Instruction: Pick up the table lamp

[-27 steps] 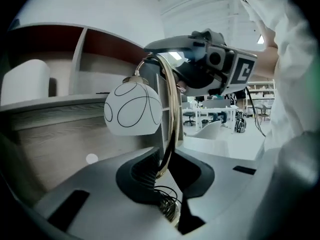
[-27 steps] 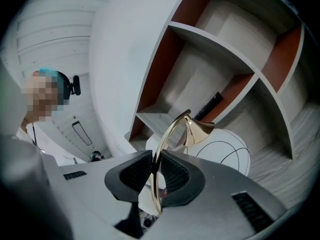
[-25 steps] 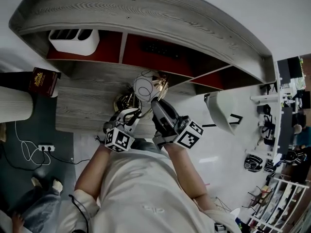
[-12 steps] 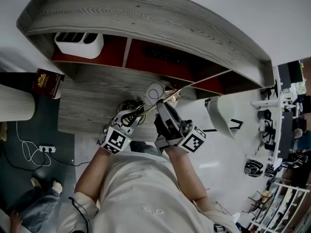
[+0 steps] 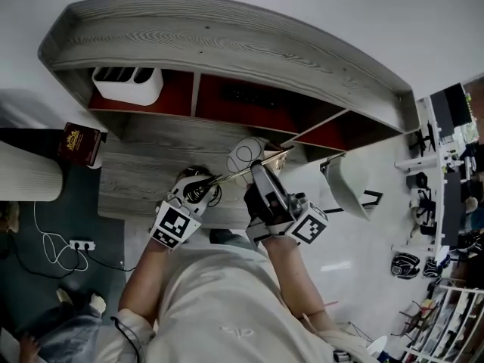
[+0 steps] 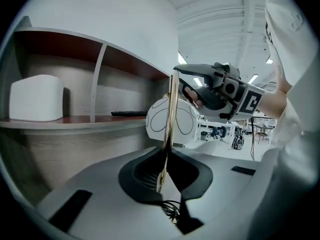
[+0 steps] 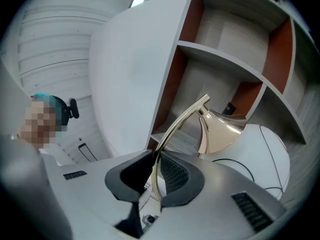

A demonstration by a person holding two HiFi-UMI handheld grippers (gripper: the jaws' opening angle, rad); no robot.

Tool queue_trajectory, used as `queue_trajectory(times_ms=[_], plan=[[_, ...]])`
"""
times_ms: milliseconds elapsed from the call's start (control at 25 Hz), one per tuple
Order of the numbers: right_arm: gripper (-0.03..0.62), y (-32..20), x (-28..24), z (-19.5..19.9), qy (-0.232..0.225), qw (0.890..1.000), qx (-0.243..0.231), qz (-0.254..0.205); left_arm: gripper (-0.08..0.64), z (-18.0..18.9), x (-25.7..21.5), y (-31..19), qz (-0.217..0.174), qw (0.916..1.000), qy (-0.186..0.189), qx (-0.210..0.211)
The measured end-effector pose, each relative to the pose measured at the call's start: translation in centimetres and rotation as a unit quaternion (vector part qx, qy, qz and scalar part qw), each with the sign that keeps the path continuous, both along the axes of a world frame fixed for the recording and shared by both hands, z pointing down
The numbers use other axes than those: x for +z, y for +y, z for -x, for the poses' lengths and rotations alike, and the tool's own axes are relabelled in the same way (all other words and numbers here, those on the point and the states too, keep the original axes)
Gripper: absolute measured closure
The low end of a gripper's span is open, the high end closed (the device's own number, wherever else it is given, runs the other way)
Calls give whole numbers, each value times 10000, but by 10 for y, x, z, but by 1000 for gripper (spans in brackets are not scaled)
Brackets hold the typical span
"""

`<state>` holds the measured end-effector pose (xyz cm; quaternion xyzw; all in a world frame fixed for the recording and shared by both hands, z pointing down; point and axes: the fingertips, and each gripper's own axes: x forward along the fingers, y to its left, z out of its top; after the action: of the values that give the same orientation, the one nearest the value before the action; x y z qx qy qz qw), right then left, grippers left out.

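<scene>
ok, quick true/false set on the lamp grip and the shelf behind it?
1. The left gripper is shut on the stem of the table lamp. True; its jaws have just been closing, with the stem between them.
2. The right gripper is empty. False: its jaws clamp the same stem.
3. The lamp's shade is black. False: it is gold.
4. In the head view, the white bin sits in the left compartment of the shelf. True.
5. The middle compartment is empty. False: a flat black object lies in it.
</scene>
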<state>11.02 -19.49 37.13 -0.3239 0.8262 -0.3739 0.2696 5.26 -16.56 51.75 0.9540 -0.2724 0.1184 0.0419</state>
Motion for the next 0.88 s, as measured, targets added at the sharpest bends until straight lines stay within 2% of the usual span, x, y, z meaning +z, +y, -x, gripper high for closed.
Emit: queue_trajectory(times_ms=[280,640,880], plan=[[518,0,-20,7,-230,9996,-166,-44,528,13,-21,0,278,9995,-146,-21],[520,0,-38,17,-362,9985,-386,-113,528,24,-37,-4,432,9979,-487,-29],[521,0,-43,27,-401,9977,-531,-156,528,29,-38,-4,496,9971,-568,-55]])
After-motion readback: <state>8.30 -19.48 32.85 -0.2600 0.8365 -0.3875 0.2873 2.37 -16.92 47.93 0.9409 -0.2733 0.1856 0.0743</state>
